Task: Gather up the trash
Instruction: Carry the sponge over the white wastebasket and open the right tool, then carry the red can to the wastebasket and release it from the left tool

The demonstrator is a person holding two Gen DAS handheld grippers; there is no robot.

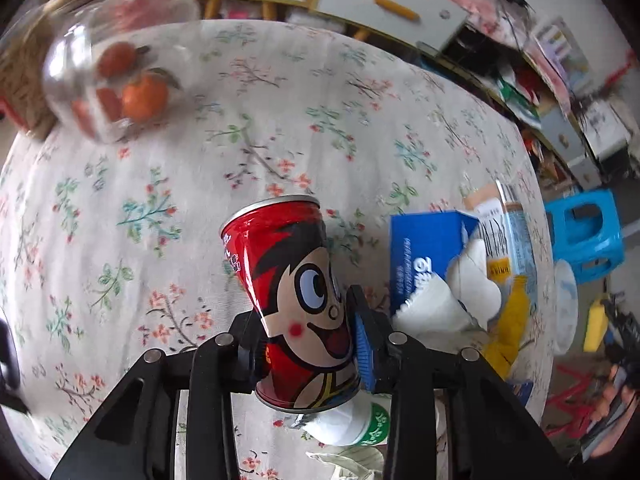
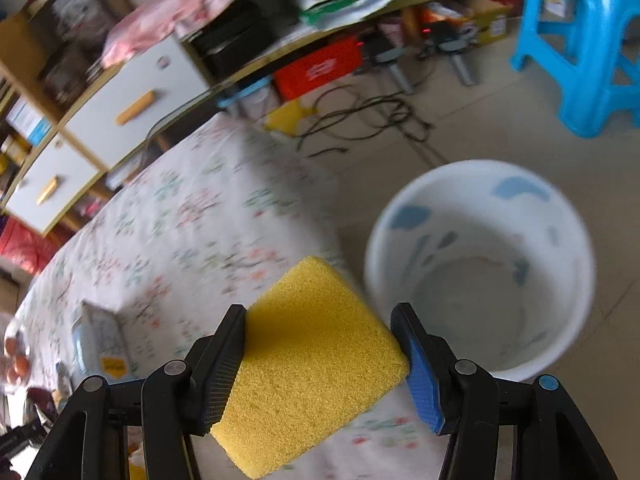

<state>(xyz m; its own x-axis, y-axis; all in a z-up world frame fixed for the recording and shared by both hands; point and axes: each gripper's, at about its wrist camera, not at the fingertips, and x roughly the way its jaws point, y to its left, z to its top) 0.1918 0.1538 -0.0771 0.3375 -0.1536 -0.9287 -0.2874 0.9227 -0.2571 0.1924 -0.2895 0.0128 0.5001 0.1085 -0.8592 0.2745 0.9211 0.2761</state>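
Floral tablecloth (image 1: 168, 184) is being cleared | red cartoon can (image 1: 296, 304) is being clamped by left gripper (image 1: 308, 332), lower centre | yellow sponge (image 2: 316, 364) is being pinched by right gripper (image 2: 320, 364); release advised only once centred over white bucket (image 2: 480, 196), right of frame.

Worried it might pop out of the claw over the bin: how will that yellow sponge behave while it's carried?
The sponge looks soft and probably light; the right claw pinches its sides, so it may squash rather than slip. Its coarse surface likely grips the pads. If dropped, it shouldn't roll.
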